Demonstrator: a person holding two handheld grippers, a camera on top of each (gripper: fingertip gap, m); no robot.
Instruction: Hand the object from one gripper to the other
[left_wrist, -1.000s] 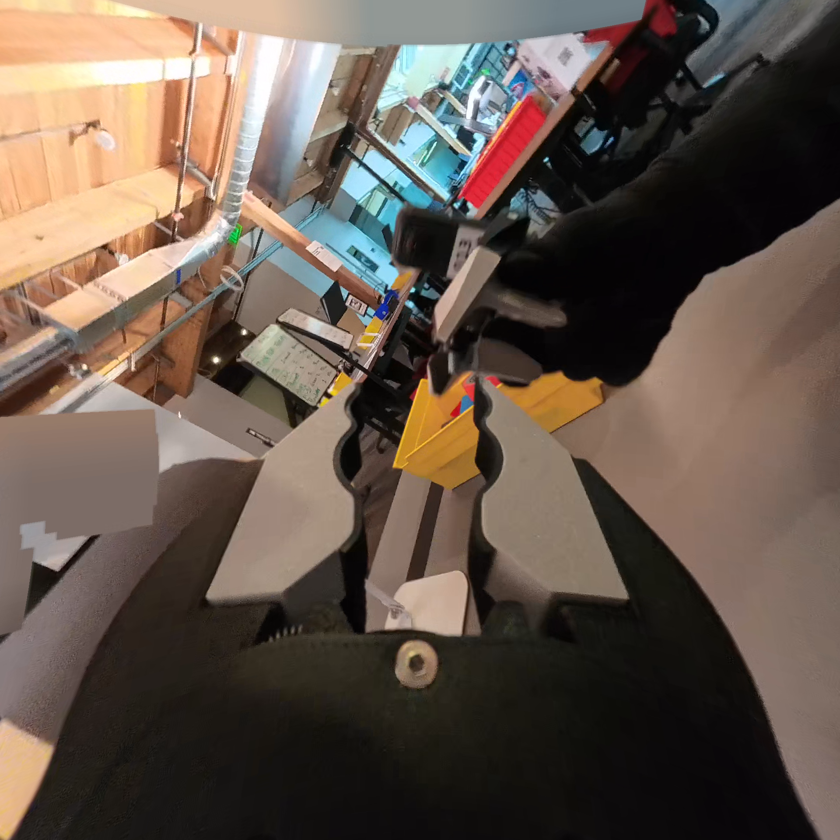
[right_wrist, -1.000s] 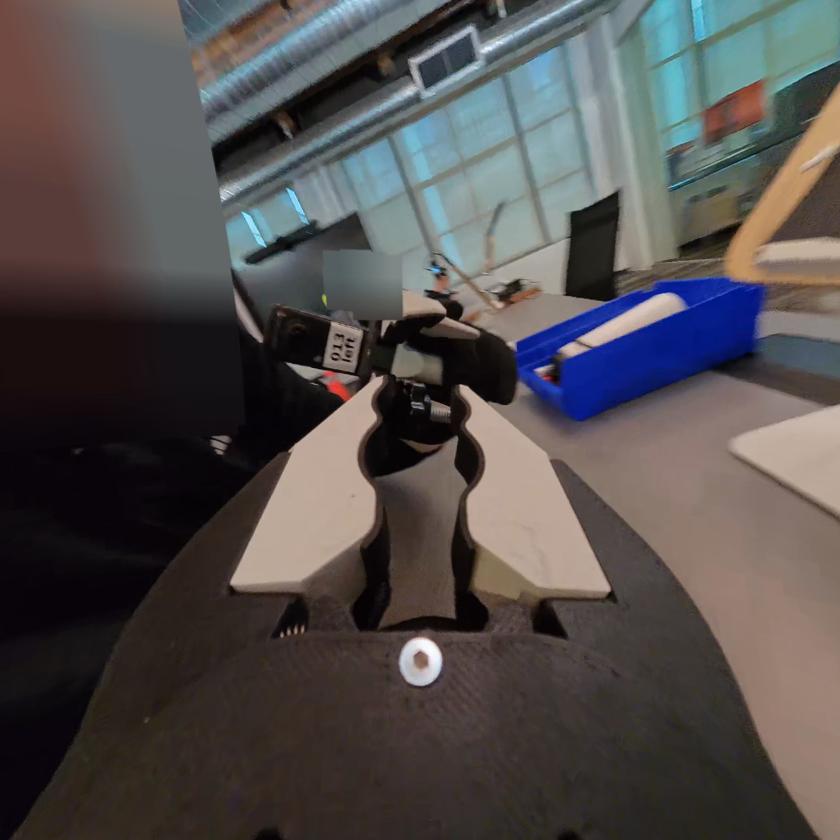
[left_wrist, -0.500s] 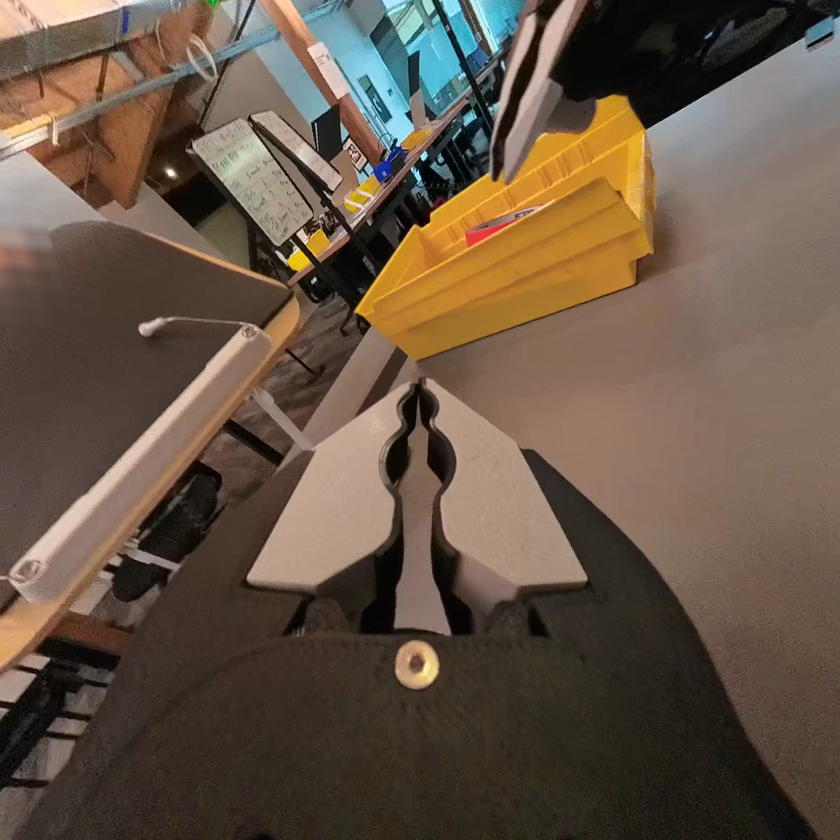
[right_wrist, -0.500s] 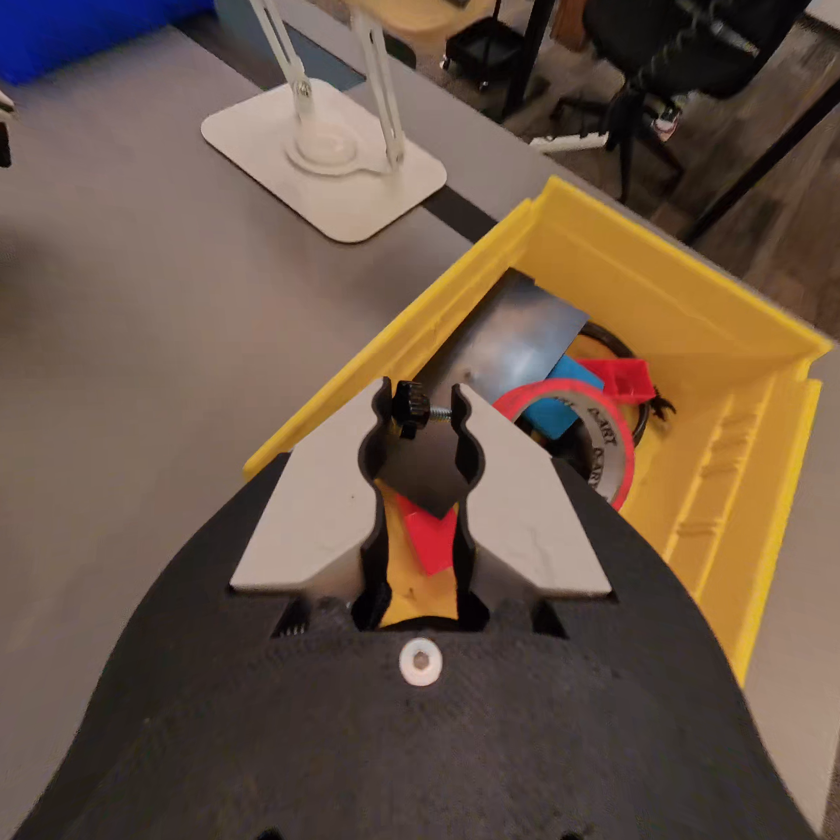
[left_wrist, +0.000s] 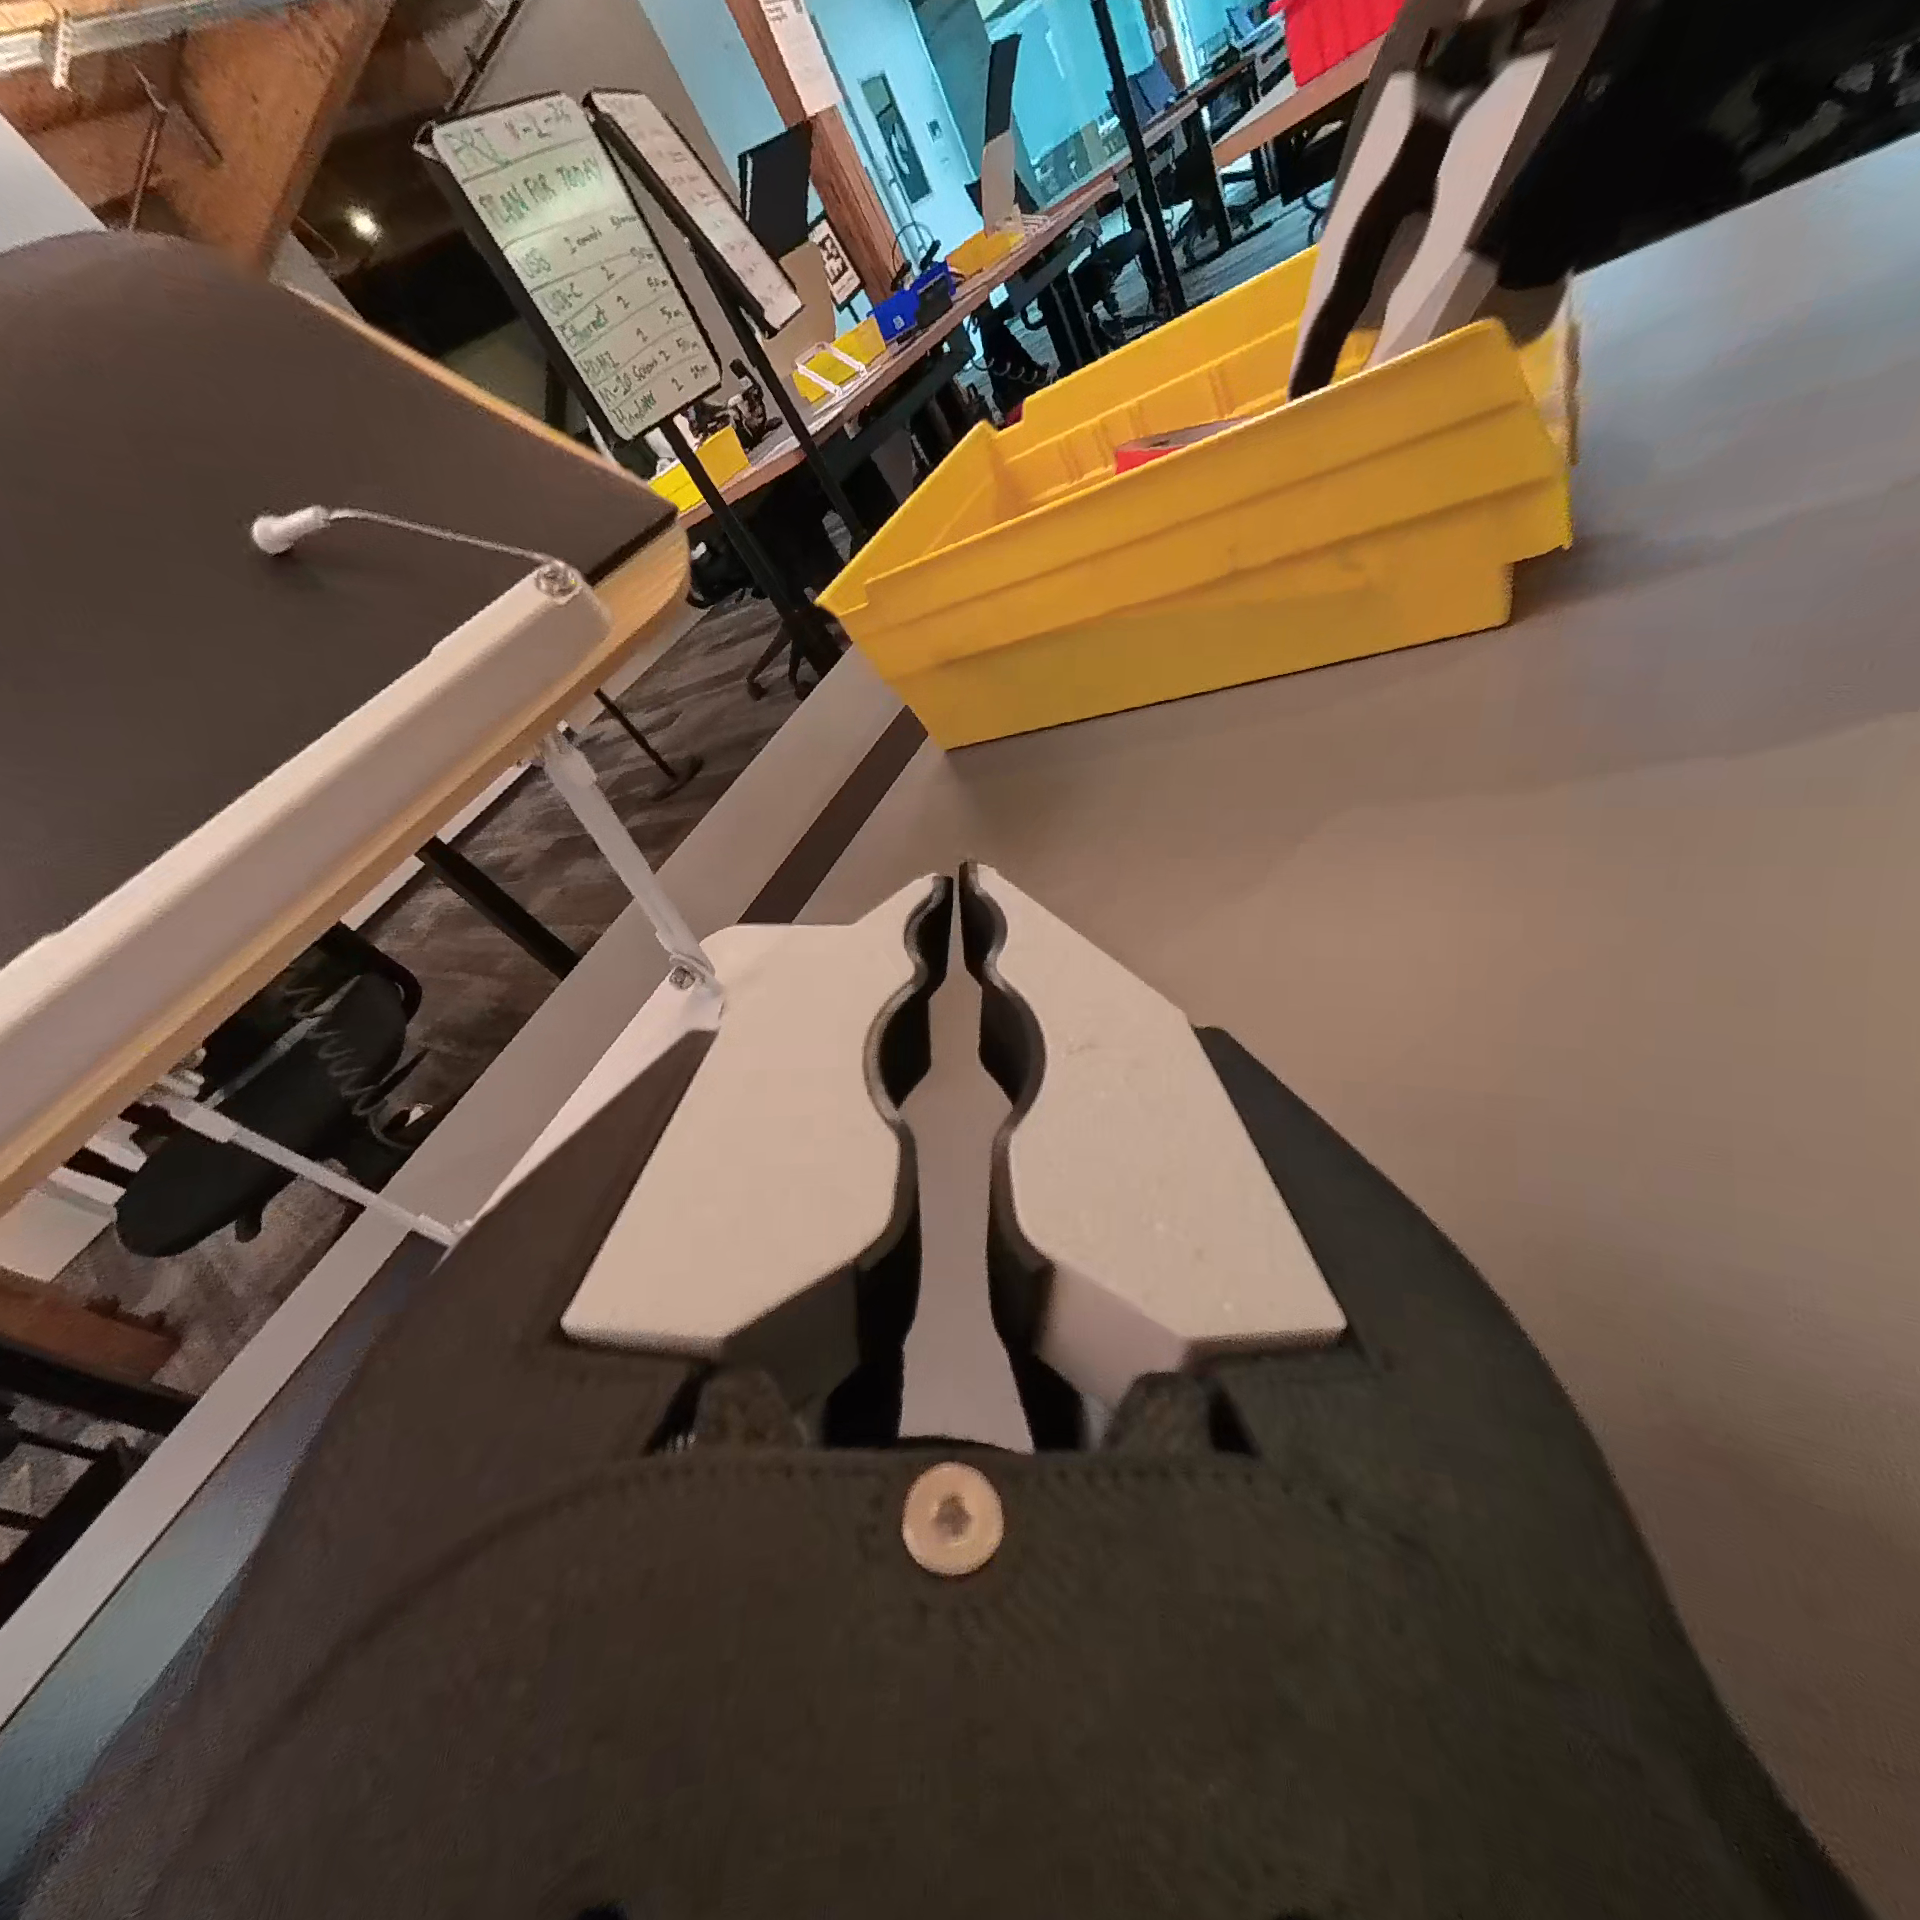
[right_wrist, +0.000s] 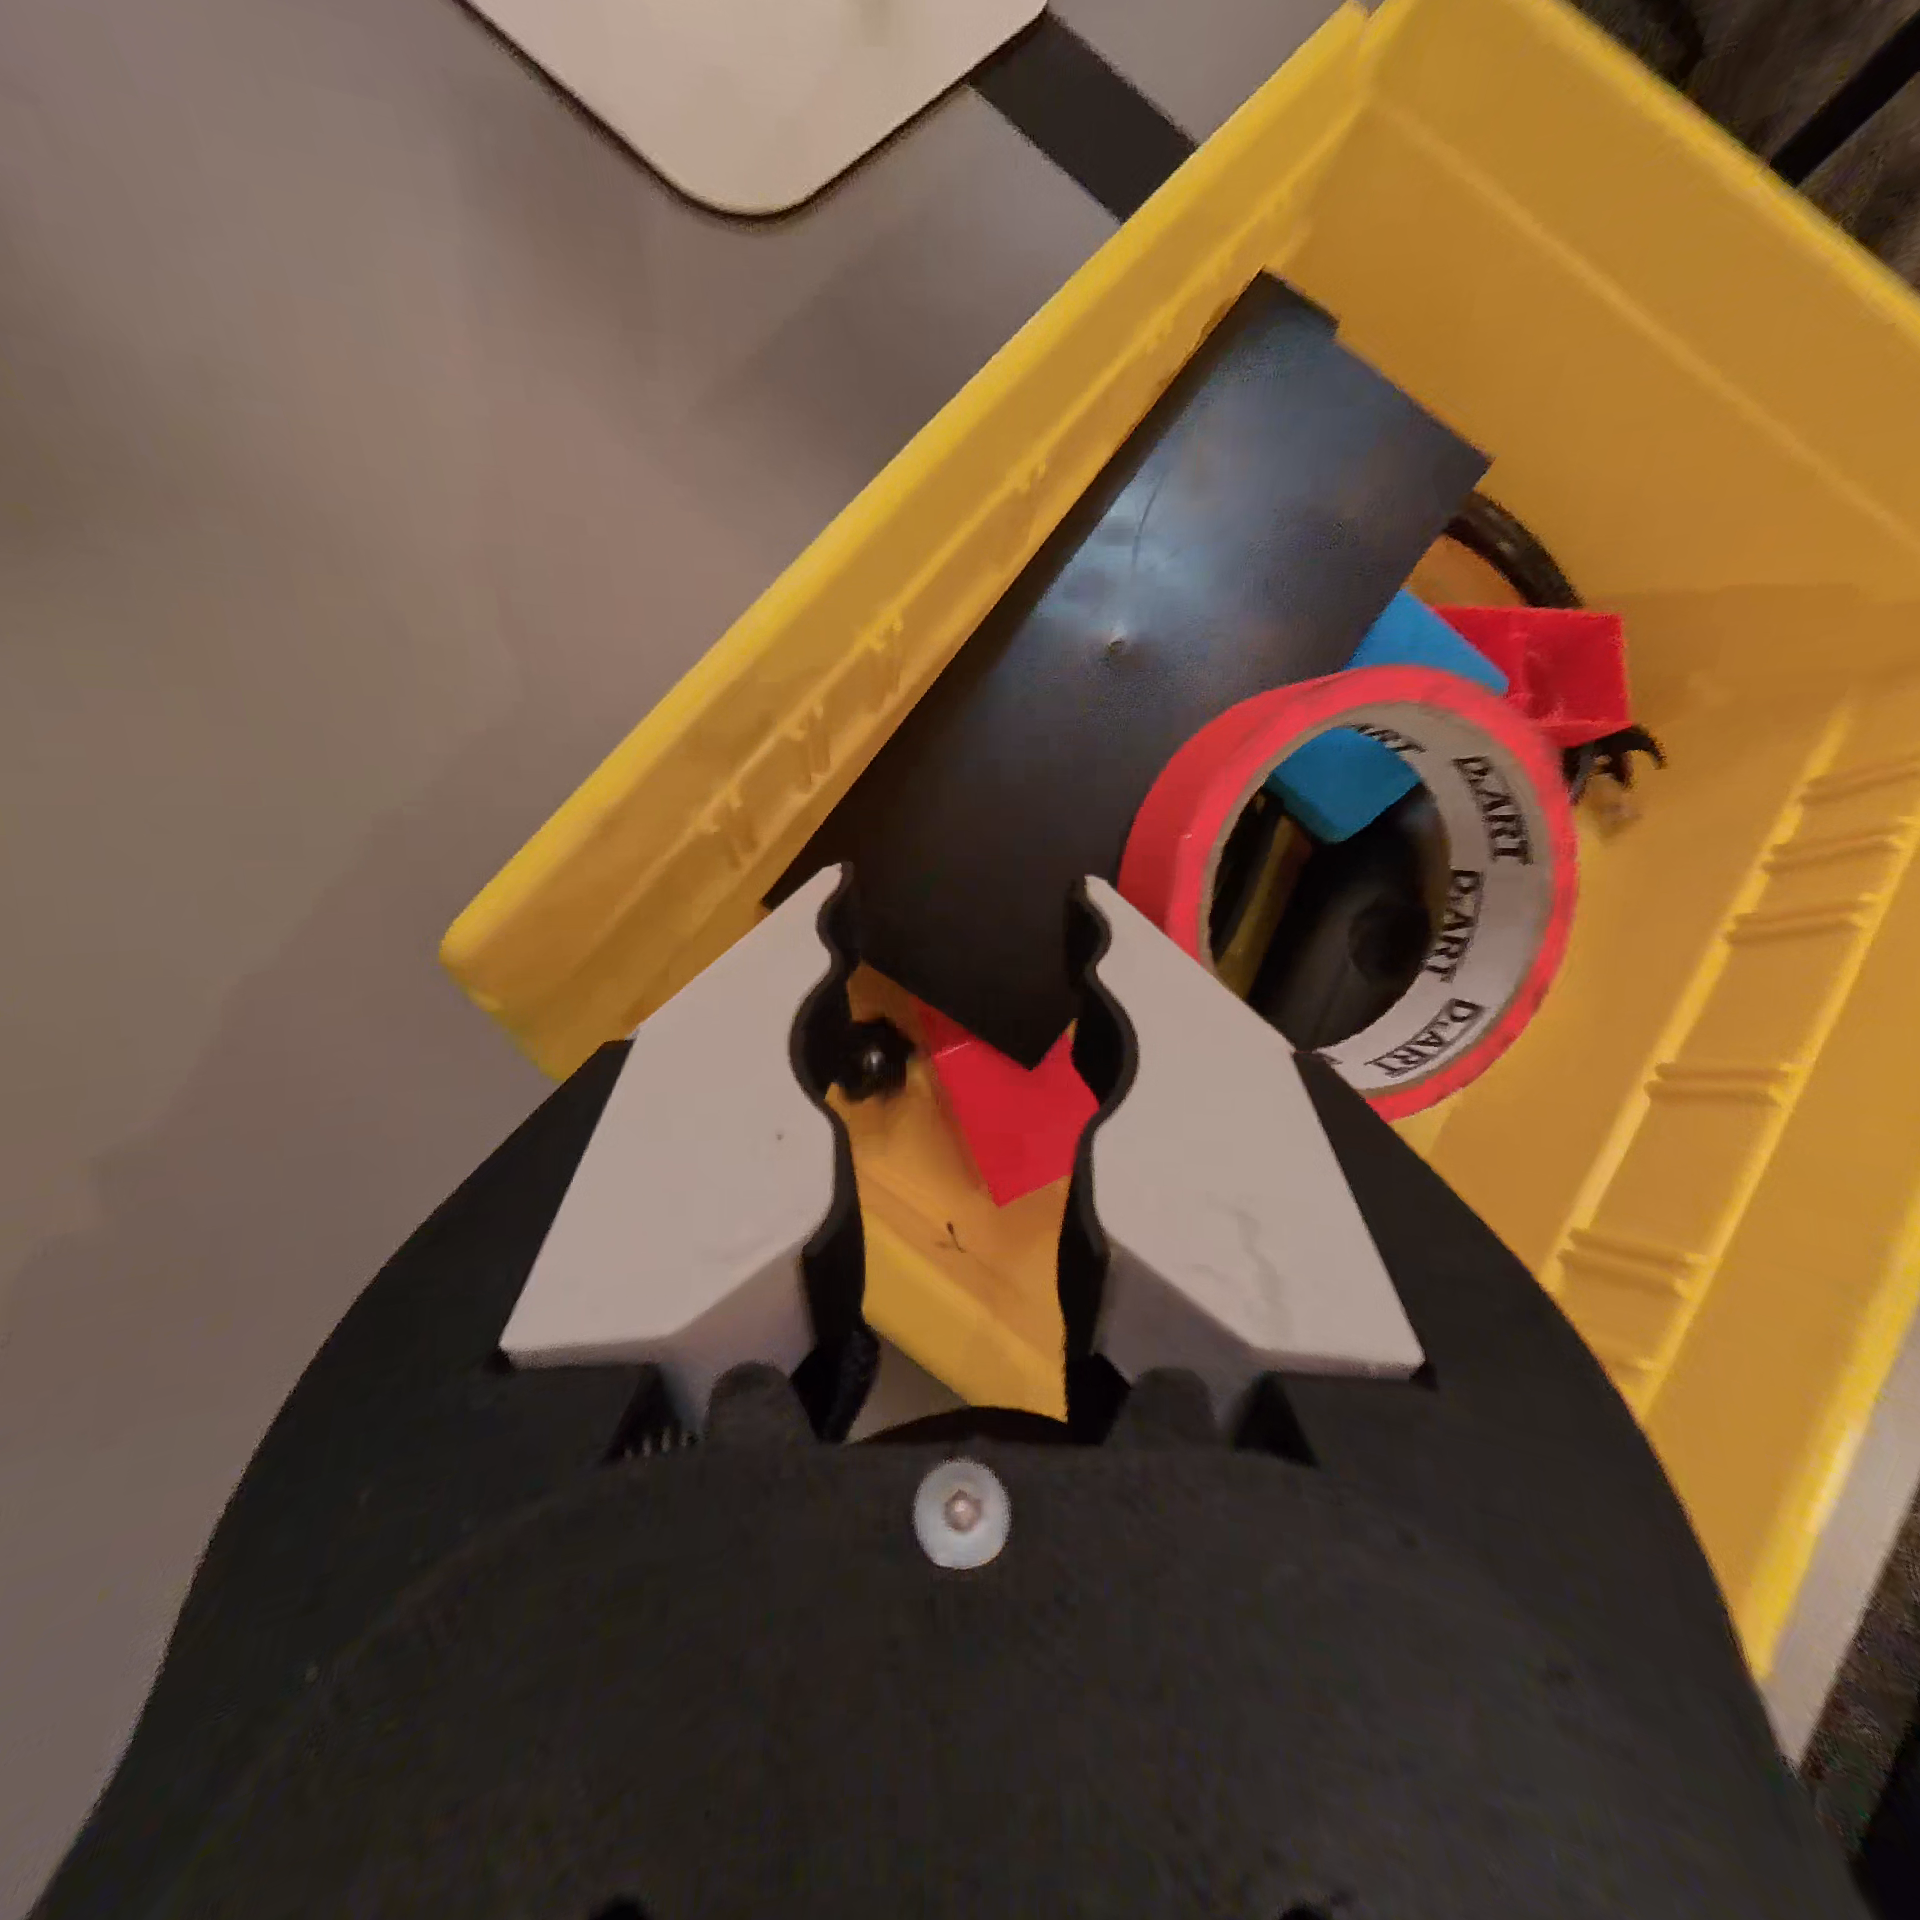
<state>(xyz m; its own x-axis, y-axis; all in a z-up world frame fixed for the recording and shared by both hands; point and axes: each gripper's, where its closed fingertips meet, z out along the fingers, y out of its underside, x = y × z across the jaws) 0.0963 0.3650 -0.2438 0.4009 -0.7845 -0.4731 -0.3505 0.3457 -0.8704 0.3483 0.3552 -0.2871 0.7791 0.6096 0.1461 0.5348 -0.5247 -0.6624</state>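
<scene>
My right gripper (right_wrist: 964, 894) is open, pointing down into the yellow bin (right_wrist: 831, 727). A small black thumb screw (right_wrist: 868, 1060) shows blurred, low between the fingers beside the left one, over the bin floor and free of the fingertips. I cannot tell if it is lying or falling. My left gripper (left_wrist: 958, 883) is shut and empty, low over the grey table (left_wrist: 1455, 935). From there the yellow bin (left_wrist: 1195, 623) stands ahead to the right, with the right gripper (left_wrist: 1345, 364) above its far end.
The bin holds a black sheet (right_wrist: 1195, 623), a red tape roll (right_wrist: 1351, 883), a blue block (right_wrist: 1351, 769) and red pieces (right_wrist: 1013, 1122). A white stand base (right_wrist: 769, 83) lies beside the bin. A tilted dark board (left_wrist: 260, 520) overhangs the table's left edge. Whiteboards (left_wrist: 571, 281) stand beyond. The tips of one gripper are about 25 cm away from the tips of the other.
The right gripper carried the screw from the left gripper to the yellow bin, lowered and opened, and the screw left its fingertips. The left gripper swung down to the table and shut.
</scene>
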